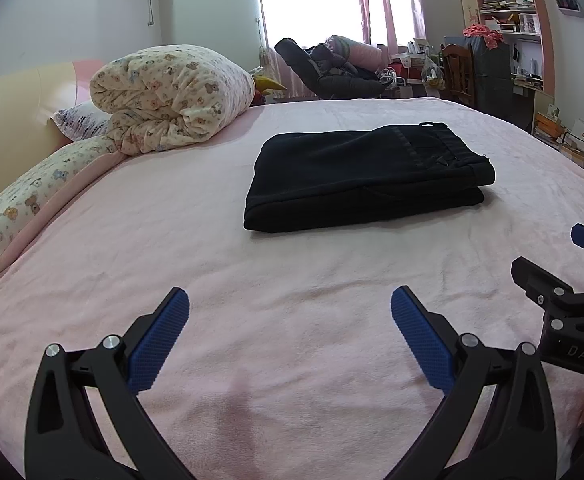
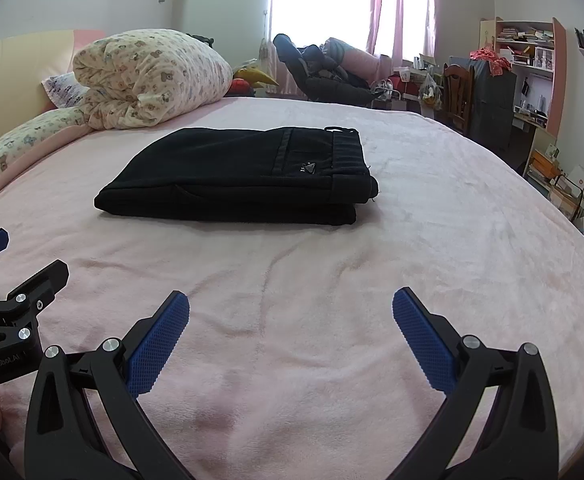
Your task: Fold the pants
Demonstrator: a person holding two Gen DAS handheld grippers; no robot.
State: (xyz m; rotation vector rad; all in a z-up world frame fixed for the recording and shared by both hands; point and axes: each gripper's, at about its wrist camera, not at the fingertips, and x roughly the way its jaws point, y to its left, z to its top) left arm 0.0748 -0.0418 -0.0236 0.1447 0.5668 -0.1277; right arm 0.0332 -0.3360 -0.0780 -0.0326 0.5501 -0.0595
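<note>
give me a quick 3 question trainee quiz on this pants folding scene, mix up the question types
1. True or false: the black pants lie folded into a compact stack on the pink bedspread.
2. Multiple choice: what is the left gripper doing? A) clamped on the waistband B) open, holding nothing C) shut on the bedspread
3. Fill in: the rolled teddy-bear print quilt sits to the ____ of the pants in both views.

Key:
1. True; the waistband is on the top layer, at the right end.
2. B; the right gripper is open and holding nothing too, and both are short of the pants.
3. Left, near the headboard.
</note>
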